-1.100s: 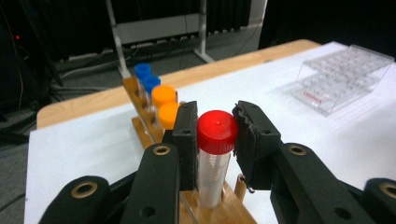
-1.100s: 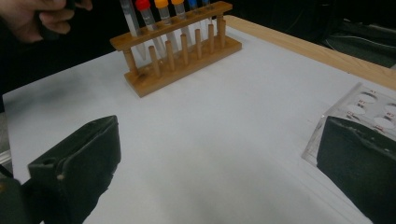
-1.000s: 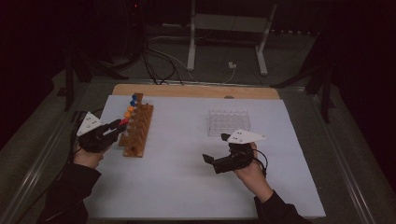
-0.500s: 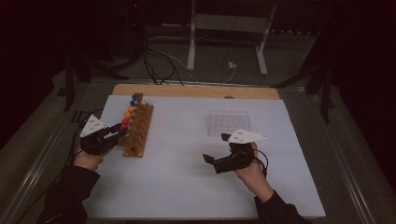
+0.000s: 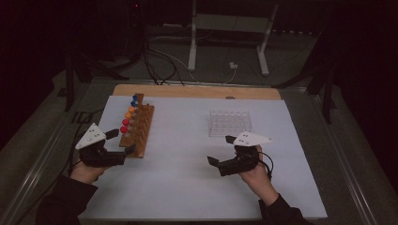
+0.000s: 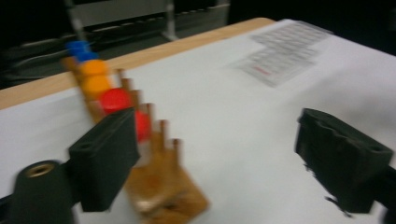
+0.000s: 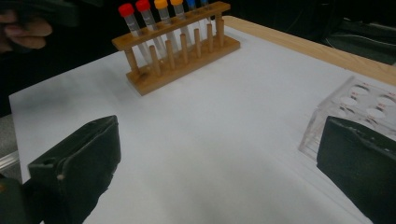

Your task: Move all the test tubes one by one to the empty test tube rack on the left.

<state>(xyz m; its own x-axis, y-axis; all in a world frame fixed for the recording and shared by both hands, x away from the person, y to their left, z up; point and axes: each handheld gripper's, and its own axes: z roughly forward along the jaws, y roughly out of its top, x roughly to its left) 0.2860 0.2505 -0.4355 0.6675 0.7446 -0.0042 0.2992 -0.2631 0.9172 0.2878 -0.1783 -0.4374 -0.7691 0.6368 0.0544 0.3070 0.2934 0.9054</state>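
My left gripper has just been opening, and its jaws now stand wide apart with nothing between them. The wooden test-tube rack sits right at my left fingertips: its near end lies between and just beyond the two pads, and the nearest red-capped tube stands in its hole, half hidden behind my left-hand pad. I judge that a tube has just been let go into the rack, so this is the release and back-off step.

My right gripper hangs over bare paper, jaws spread wide and empty. The clear plastic tube tray stands just past its right-hand pad, and the rack is well off ahead of it.

The next move, as I read it, calls for drawing my left fingers clear of the caps without tipping a tube, then lining up squarely on one cap before closing.

The rack's far row holds two red, two orange and blue caps. Everything stands on a white sheet over a wooden board. The room beyond is dark, with a metal stand and cables on the floor.
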